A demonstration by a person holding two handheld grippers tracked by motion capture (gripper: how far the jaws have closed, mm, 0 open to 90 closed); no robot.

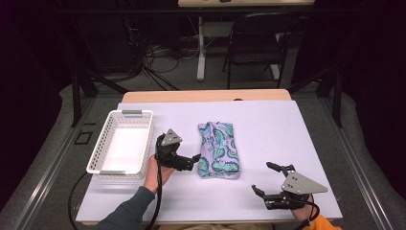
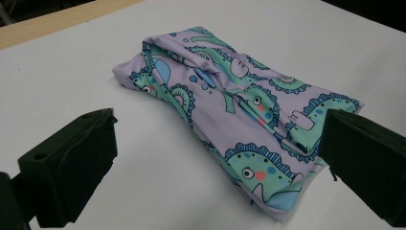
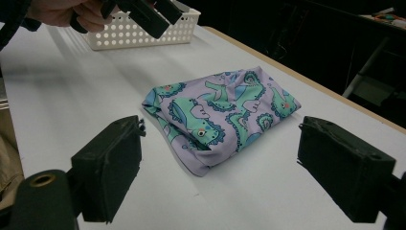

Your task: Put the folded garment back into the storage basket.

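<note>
Two grippers, both with fingers spread wide and empty. The cloth (image 1: 219, 150) lies folded mid-surface, just right of my left gripper (image 1: 187, 161); my right gripper (image 1: 266, 178) waits well off. I'd slide the left's lower finger under the near fold, pinch all layers, then lift toward the basket (image 1: 143, 139).

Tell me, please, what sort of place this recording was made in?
Probably a lab or studio set up for recording: a white-topped table ringed by dark curtains, loose cables on the floor behind it, and a folding chair beside another desk.
</note>
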